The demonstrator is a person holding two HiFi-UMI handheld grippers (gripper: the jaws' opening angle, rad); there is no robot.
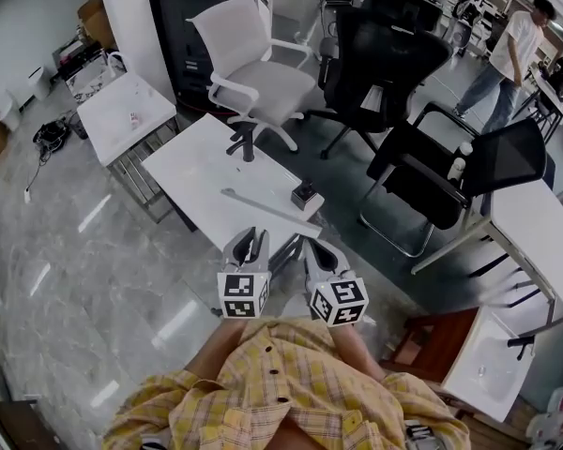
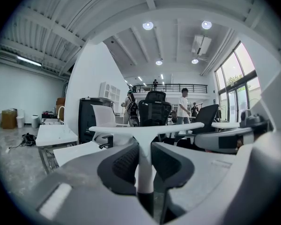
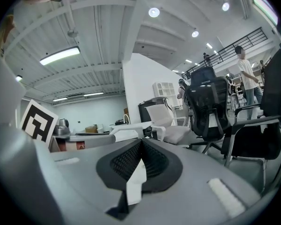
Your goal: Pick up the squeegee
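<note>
Pinching the squeegee (image 2: 178, 129) by its handle in the left tool (image 2: 142, 146), blade crosswise, for lifting off the table (image 1: 192, 172); right tool (image 3: 141, 143) clenched empty.

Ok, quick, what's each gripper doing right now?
Left gripper: closed on the squeegee, gripping its handle.
Right gripper: closed, tips together, nothing clearly held.

A white table (image 1: 192, 172) carries a black faucet (image 1: 245, 142) at its far edge and a small black box (image 1: 305, 195) near its right corner. Beyond it stand a white office chair (image 1: 258, 64) and, to its right, a black office chair (image 1: 389, 54). A person in a white shirt (image 1: 514, 45) stands far right.
</note>
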